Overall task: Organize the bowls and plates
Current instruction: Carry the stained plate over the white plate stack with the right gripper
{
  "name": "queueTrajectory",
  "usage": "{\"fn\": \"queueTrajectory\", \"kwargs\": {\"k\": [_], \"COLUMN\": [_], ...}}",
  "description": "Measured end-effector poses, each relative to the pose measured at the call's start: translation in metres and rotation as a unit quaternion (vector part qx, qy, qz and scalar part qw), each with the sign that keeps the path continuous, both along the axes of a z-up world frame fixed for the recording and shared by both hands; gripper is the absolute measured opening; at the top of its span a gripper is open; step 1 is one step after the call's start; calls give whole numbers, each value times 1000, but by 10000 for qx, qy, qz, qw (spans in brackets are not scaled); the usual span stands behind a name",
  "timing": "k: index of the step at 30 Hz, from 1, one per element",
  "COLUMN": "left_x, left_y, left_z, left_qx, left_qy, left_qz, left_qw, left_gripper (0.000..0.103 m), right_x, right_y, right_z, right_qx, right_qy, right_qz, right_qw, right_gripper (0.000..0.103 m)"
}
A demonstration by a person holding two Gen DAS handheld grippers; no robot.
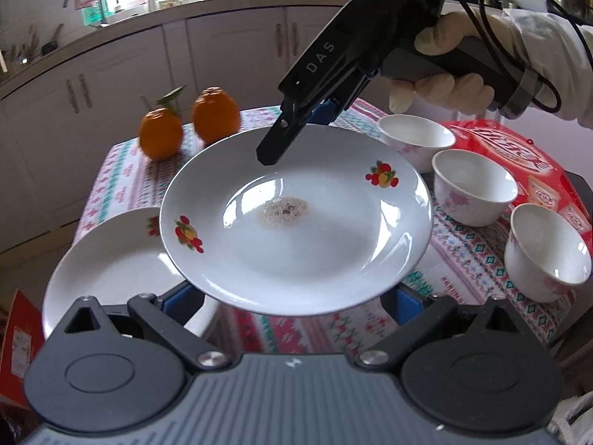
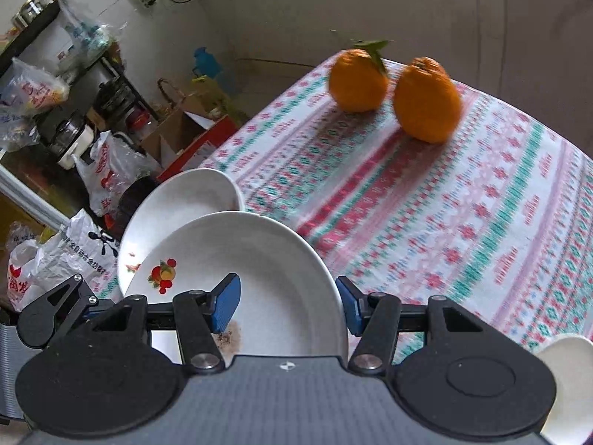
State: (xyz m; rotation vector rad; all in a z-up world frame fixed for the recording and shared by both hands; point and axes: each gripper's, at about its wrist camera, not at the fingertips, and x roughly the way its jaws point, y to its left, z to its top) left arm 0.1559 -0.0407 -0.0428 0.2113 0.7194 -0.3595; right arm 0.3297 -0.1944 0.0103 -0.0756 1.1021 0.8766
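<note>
A white plate (image 1: 296, 222) with fruit decals and a brown crumb patch hangs tilted above the table. My right gripper (image 1: 272, 152) comes in from the upper right and is shut on its far rim: one finger lies on top, the other is hidden beneath. In the right wrist view the plate (image 2: 259, 278) has its rim between the blue pads of the right gripper (image 2: 289, 304). My left gripper (image 1: 294, 296) stands wide under the plate's near edge, its fingertips hidden. A second plate (image 1: 111, 259) (image 2: 178, 204) lies on the table at the left. Three white floral bowls (image 1: 474, 185) stand at the right.
Two oranges (image 1: 189, 126) (image 2: 393, 89) sit at the far side of the patterned tablecloth (image 2: 463, 222). A red box (image 1: 519, 155) lies behind the bowls. A gloved hand (image 1: 444, 89) holds the right gripper. Bags and boxes (image 2: 92, 170) crowd the floor beyond the table's left edge.
</note>
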Motion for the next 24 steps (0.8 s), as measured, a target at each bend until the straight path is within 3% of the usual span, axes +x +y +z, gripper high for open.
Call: {"fn": "queueTrajectory", "kwargs": {"k": [14,24], "left_x": [-18,-16], "left_y": [62,89], "left_z": [0,-8], "left_qx": [109,49], "left_qy": [87,209], "left_qz": [641,849], "left_qw": [9978,9962], "left_gripper": [100,100], "right_x": [-1,3], "right_y": [90,129], "right_z": [-10,-20], "right_qx": [74,-34], "right_qy": [125,204], "right_qz": [660,880], "right_qw": [9977,9959], "right_gripper": [62,62]}}
